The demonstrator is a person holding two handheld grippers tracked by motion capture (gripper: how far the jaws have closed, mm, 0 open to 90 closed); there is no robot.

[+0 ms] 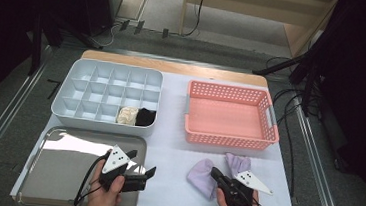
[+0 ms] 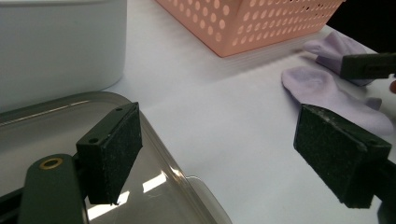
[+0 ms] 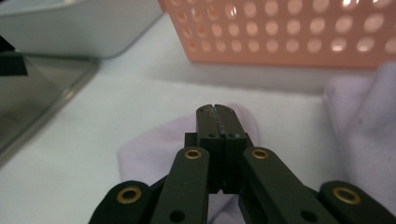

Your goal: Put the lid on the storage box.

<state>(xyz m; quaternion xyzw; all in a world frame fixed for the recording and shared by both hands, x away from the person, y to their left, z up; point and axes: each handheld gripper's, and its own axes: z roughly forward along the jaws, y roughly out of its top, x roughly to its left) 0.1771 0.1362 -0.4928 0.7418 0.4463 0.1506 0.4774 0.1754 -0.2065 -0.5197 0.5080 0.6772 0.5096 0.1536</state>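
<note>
Lilac fabric, 2 socks: one sock (image 1: 202,177) is lying crumpled on the white table (image 1: 172,147) just in front of the pink perforated basket (image 1: 230,118), and the second sock (image 1: 237,163) is lying just beside it, closer to the basket. The right gripper (image 1: 216,175) is sitting over the nearer sock with its jaws pressed together; in the right gripper view the pads are meeting flush, and whether any fabric is pinched between them cannot be told. The left gripper (image 1: 140,165) is hovering over the right edge of the steel tray (image 1: 54,172), jaws standing wide apart with nothing between them. Behind the tray, the grey divided organiser (image 1: 106,96) is holding 1 cream sock bundle (image 1: 127,115) and 1 black sock bundle (image 1: 145,117) in 2 neighbouring front-row compartments. In the left gripper view the lilac socks are showing beyond the right-hand pad (image 2: 338,151).
</note>
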